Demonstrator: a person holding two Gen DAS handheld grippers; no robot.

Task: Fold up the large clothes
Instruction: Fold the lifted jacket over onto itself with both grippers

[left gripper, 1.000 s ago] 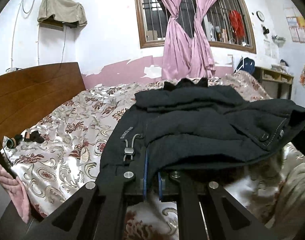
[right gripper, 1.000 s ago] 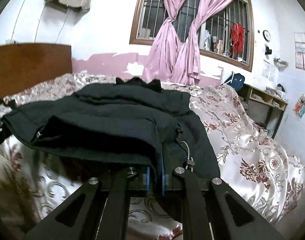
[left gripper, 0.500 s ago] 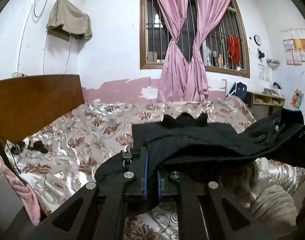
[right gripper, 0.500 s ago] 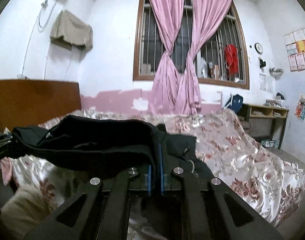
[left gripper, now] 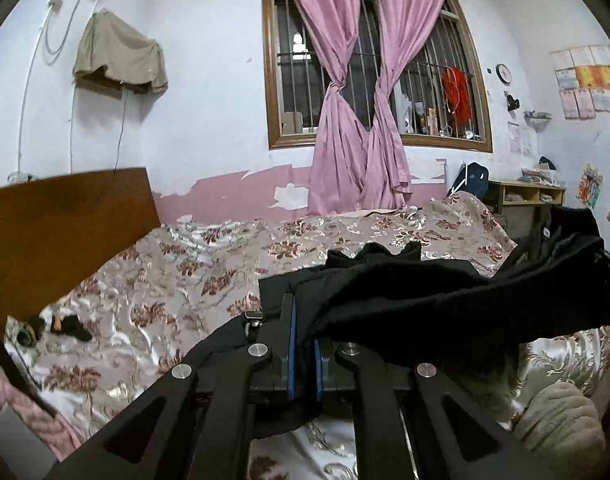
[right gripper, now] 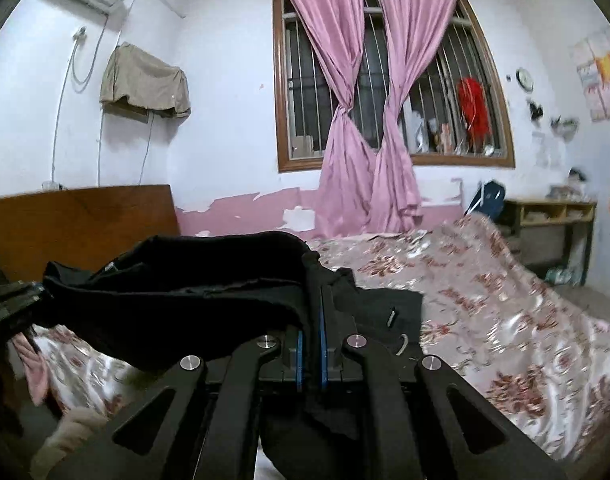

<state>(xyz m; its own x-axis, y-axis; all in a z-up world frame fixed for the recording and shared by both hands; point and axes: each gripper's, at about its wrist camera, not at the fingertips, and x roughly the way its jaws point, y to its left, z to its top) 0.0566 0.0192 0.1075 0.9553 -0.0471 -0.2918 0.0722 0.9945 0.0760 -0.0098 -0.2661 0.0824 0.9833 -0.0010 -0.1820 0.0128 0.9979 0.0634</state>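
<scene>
Jacket (left gripper: pixel 425 292) is hanging between the two grippers, its near edge stretched taut from one to the other, so its long axis is running side to side across the person's front. Left gripper (left gripper: pixel 303 344) is pinching one end of that edge, its blue pads nearly together with only black cloth between them; right gripper (right gripper: pixel 311 344) is doing the same at the other end. Each is gripping its own corner, so neither hand is nearer than the other. From both grips the jacket is lying forward, sloping down so that its far part with the collar is resting on the bed (left gripper: pixel 177 280). In the right wrist view the left gripper is showing at the far left edge, with the cloth spanning across to it.

Compared with a second ago, both grippers are sitting higher: the held edge is now well off the bed, more wall and window (left gripper: pixel 377 80) are showing, and less of the jacket's top face is visible. Judging by this, the coming move is carrying the lifted edge forward over the resting part.
</scene>
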